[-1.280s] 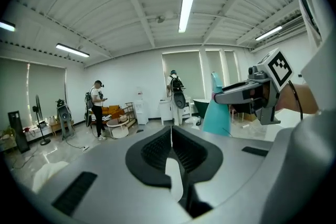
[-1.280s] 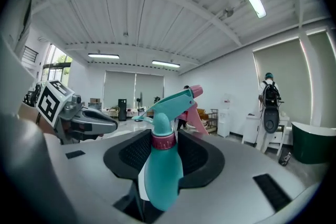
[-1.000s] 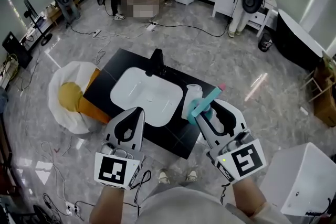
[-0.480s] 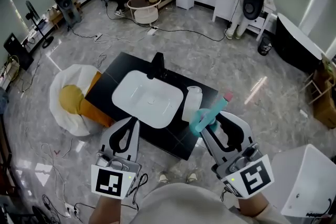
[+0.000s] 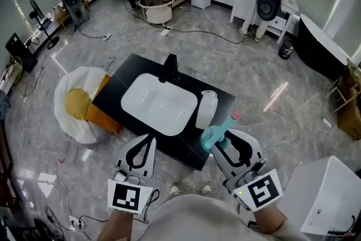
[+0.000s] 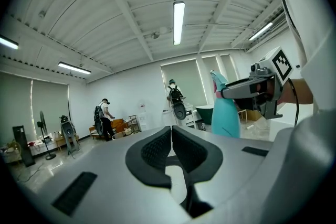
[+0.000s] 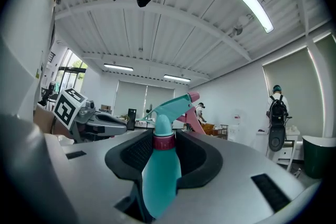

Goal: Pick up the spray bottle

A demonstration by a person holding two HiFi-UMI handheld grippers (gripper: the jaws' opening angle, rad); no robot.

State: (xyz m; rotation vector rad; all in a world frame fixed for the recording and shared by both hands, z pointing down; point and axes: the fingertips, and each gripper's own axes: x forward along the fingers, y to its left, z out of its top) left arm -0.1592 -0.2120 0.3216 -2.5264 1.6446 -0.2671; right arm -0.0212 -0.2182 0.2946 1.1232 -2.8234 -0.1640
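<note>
The teal spray bottle (image 5: 215,135), with a pink nozzle tip, hangs in the air just off the near right corner of the black counter (image 5: 223,100). My right gripper (image 5: 221,137) is shut on it. In the right gripper view the pads clamp the bottle (image 7: 160,176) just below its dark red collar, and its trigger head points up and away. My left gripper (image 5: 143,143) hovers at the counter's near edge, shut with nothing between its pads (image 6: 157,147). The left gripper view shows the bottle (image 6: 227,115) held by the other gripper at the right.
A white sink basin (image 5: 161,104) with a black faucet (image 5: 170,68) is set in the counter, and a white bottle (image 5: 206,109) stands beside it. A white beanbag with a yellow cushion (image 5: 76,105) lies at the left, a white box (image 5: 333,195) at the right. People, cables and equipment fill the back.
Both grippers have drawn back a little toward me. The spray bottle has come along in the right gripper, off the counter's corner.
</note>
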